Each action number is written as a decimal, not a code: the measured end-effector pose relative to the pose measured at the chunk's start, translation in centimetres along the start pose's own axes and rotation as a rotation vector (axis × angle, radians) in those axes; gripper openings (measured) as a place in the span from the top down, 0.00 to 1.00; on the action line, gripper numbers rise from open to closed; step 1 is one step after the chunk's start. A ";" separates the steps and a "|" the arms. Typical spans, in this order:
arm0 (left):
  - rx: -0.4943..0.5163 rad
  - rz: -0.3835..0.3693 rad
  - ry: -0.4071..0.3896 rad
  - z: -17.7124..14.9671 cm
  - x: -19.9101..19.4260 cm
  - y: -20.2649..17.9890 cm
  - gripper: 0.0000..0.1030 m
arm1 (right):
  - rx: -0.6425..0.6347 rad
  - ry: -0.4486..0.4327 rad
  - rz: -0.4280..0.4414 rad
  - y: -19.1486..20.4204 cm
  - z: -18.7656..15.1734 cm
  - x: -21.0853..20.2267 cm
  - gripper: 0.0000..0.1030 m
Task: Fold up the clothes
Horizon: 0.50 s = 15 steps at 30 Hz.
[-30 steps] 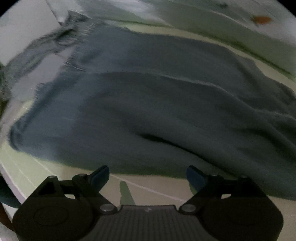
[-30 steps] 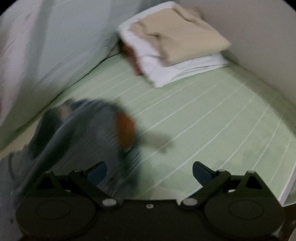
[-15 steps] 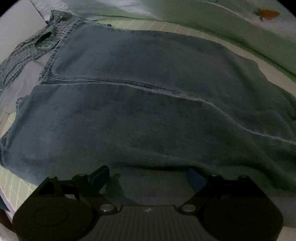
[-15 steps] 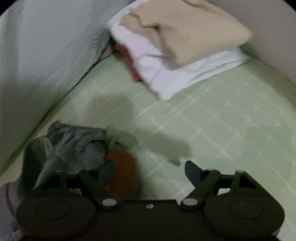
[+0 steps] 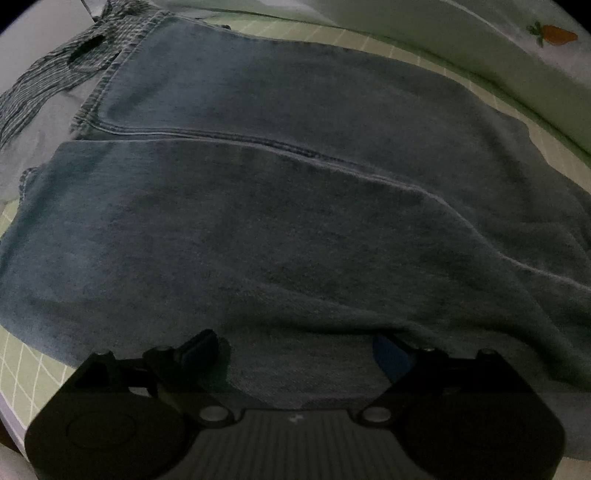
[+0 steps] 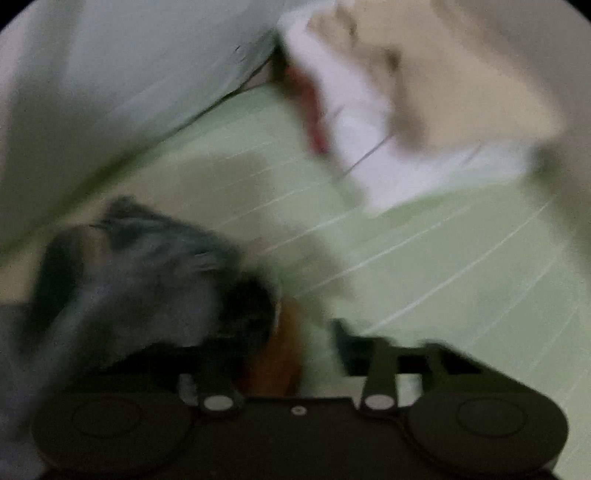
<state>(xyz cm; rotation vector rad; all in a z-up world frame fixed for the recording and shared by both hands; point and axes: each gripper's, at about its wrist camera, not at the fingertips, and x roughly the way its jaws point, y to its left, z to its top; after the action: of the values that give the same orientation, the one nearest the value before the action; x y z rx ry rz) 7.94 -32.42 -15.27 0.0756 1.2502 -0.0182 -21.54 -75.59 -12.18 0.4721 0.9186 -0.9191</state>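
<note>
Blue denim jeans [image 5: 280, 206] lie spread flat, filling most of the frame — waistband at upper left, one seam running diagonally.

Your jeans [image 5: 295, 206] are faded blue denim with paler stitched seams. Under them the bed sheet [image 6: 424, 266] is pale green, gridded with thin white lines. Beyond lies a blue-and-white checked garment [image 5: 55, 74], and an orange carrot print [image 5: 554, 35] marks the white bedding [image 5: 480, 48].

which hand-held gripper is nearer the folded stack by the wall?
Right. The right hand-held gripper faces the folded stack across bare sheet. The left hand-held gripper sits at the jeans, stack out of view.
</note>
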 end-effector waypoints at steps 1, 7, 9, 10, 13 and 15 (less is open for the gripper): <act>-0.003 -0.004 0.001 0.0 0.1 0.3 0.10 | -0.007 0.002 -0.014 -0.6 0.0 0.0 0.68; -0.028 -0.006 0.017 -0.1 0.1 0.5 0.09 | -0.027 -0.062 -0.026 -1.1 -0.9 -1.5 0.69; -0.027 -0.001 0.015 -0.2 -0.1 0.4 0.09 | -0.030 -0.095 -0.018 -0.8 -1.2 -2.2 0.66; -0.026 0.002 0.014 -0.2 -0.2 0.3 0.09 | -0.032 -0.111 -0.014 -0.6 -1.4 -2.6 0.63; -0.023 0.008 0.012 -0.3 -0.2 0.2 0.09 | -0.018 -0.168 0.034 -0.5 -1.7 -3.9 0.51; -0.020 0.011 0.011 -0.3 -0.2 0.2 0.09 | 0.008 -0.193 0.103 -0.1 -1.5 -4.4 0.48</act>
<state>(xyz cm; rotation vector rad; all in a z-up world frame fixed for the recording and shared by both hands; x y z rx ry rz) 7.65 -32.18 -15.17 0.0653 1.2604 0.0045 -23.59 -72.56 -9.26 0.4258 0.7093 -0.8583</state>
